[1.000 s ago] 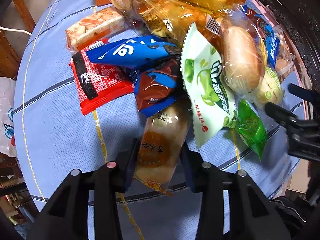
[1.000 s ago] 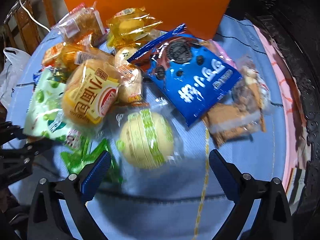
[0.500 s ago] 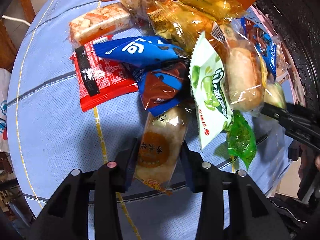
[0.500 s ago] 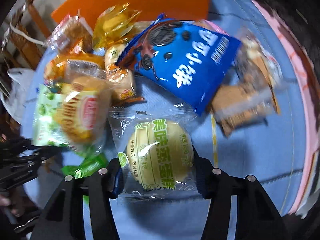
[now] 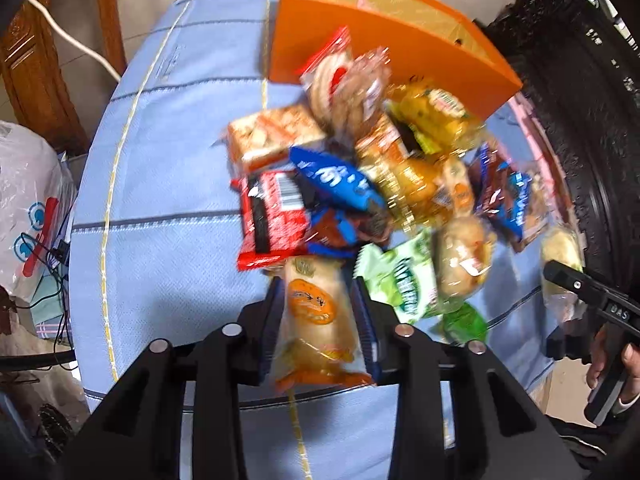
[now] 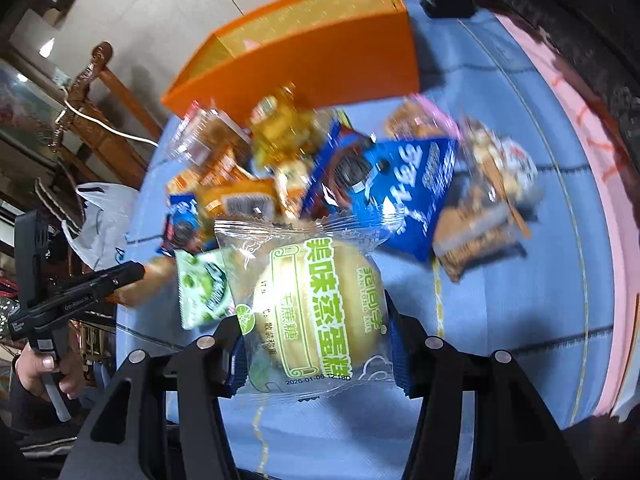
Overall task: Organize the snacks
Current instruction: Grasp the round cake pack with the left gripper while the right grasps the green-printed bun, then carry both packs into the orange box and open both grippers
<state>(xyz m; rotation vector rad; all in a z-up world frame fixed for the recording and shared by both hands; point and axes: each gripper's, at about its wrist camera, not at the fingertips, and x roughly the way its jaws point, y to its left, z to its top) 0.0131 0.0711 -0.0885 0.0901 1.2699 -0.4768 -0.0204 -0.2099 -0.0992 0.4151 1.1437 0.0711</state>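
Black fingers of the left gripper (image 5: 318, 320) pinch a long pastry (image 5: 316, 320) low in the frame's centre, while the right gripper (image 6: 314, 336) clamps a steamed cake (image 6: 316, 312) in a clear wrapper. Both packets appear lifted off the blue cloth (image 5: 168, 200). Slick film could slip from either grip, or a hard squeeze could crush the soft cakes. An orange box (image 5: 384, 40) stands open at upper centre, beyond the snack pile (image 5: 380, 184). Motion blur smears most labels, and the box's inside stays largely hidden.
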